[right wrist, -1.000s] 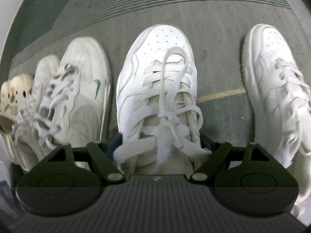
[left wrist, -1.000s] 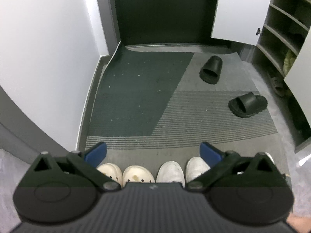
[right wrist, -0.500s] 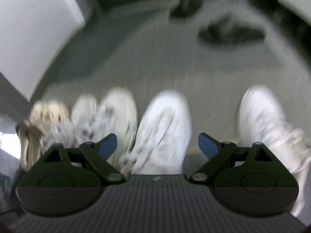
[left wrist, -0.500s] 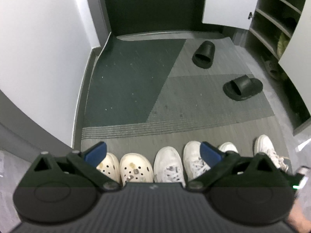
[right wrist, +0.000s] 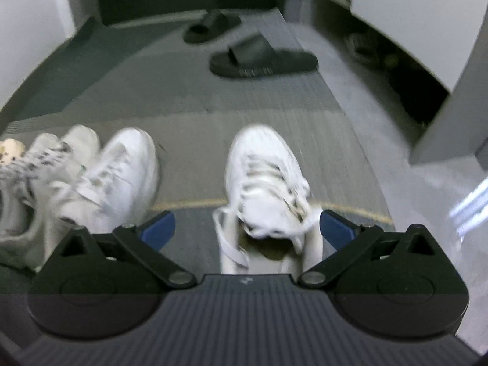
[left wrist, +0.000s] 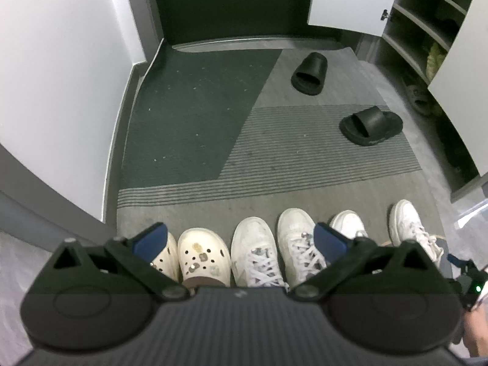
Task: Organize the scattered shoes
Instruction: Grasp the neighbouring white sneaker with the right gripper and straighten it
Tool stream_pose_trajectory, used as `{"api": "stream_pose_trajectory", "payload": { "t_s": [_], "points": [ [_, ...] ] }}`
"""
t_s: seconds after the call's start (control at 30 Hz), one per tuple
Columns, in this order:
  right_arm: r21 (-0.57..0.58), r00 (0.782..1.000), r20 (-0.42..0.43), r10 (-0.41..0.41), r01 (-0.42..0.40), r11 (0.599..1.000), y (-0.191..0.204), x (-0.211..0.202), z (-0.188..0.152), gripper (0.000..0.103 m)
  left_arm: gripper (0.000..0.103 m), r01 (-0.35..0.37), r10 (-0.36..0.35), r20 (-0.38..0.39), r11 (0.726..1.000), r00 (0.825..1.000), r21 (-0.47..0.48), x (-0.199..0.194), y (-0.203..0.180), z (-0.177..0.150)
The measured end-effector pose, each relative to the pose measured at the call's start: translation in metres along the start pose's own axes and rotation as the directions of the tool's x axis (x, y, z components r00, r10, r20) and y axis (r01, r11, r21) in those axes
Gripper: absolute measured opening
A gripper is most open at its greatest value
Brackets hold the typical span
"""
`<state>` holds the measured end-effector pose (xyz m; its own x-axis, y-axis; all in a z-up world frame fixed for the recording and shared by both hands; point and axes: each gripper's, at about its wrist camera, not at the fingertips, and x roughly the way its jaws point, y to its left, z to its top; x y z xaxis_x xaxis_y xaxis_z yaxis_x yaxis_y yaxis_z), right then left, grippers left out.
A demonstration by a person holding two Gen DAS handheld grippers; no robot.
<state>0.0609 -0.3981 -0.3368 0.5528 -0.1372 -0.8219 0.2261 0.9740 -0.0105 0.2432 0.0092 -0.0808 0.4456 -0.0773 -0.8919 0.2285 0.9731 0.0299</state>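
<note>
A row of shoes stands along the near floor edge: cream clogs [left wrist: 202, 256], a pair of white sneakers [left wrist: 253, 250] and another white sneaker [left wrist: 347, 222]. A last white sneaker [left wrist: 407, 225] stands apart at the right; it also shows in the right wrist view [right wrist: 265, 177]. Two black slides lie loose on the mat, one far [left wrist: 309, 73] and one nearer [left wrist: 370, 125]. My left gripper [left wrist: 241, 239] is open and empty above the row. My right gripper [right wrist: 247, 228] is open and empty, its fingers on either side of the lone sneaker's heel, the right fingertip close against it.
A shoe cabinet [left wrist: 427, 21] with open white doors stands at the right, with shoes on its low shelves. A dark door [left wrist: 231, 3] closes the far end. A white wall [left wrist: 61, 61] runs along the left. A grey and green mat [left wrist: 213, 116] covers the floor.
My right gripper let go of the middle white sneaker, opened, and shifted right over the lone sneaker. My left gripper drew back and up, showing more of the row.
</note>
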Motion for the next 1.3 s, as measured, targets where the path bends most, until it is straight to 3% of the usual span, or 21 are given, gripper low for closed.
{"api": "stream_pose_trajectory", "payload": {
  "t_s": [0.13, 0.3, 0.47, 0.6, 0.7, 0.87, 1.07, 1.3],
  "points": [
    [0.038, 0.999, -0.041, -0.029, 0.031, 0.999, -0.009, 0.025, -0.007, 0.103, 0.103, -0.005, 0.005, -0.016, 1.000, 1.000, 0.003, 0.005, -0.001, -0.001],
    [0.085, 0.987, -0.157, -0.023, 0.037, 0.996, -0.016, 0.053, -0.009, 0.103, 0.103, -0.006, 0.006, -0.030, 1.000, 1.000, 0.003, 0.007, -0.006, -0.002],
    [0.092, 0.981, -0.189, -0.043, 0.061, 0.994, -0.014, 0.066, -0.011, 0.098, 0.103, -0.003, 0.004, -0.044, 1.000, 0.999, 0.015, 0.010, -0.009, -0.003],
    [0.142, 0.981, -0.193, -0.029, 0.057, 0.988, -0.013, 0.058, -0.011, 0.088, 0.103, -0.002, 0.003, -0.056, 1.000, 0.998, 0.018, 0.013, -0.010, -0.004],
    [0.224, 0.983, -0.180, 0.030, 0.011, 0.975, -0.007, 0.047, -0.011, 0.087, 0.103, 0.002, -0.002, -0.054, 1.000, 0.999, 0.013, 0.013, -0.010, -0.004],
    [0.247, 0.982, -0.170, 0.080, -0.036, 0.968, 0.029, 0.038, -0.010, 0.086, 0.103, 0.003, -0.002, -0.047, 1.000, 0.999, 0.019, 0.011, -0.013, -0.003],
    [0.166, 0.981, -0.194, 0.006, 0.027, 0.986, 0.076, 0.040, -0.020, 0.088, 0.103, -0.009, 0.010, -0.031, 0.999, 0.999, 0.044, 0.009, -0.018, -0.007],
    [0.216, 0.955, -0.296, 0.030, 0.036, 0.976, 0.063, 0.037, -0.010, 0.091, 0.103, 0.013, -0.014, 0.014, 0.998, 1.000, 0.059, -0.007, -0.019, -0.004]
  ]
}}
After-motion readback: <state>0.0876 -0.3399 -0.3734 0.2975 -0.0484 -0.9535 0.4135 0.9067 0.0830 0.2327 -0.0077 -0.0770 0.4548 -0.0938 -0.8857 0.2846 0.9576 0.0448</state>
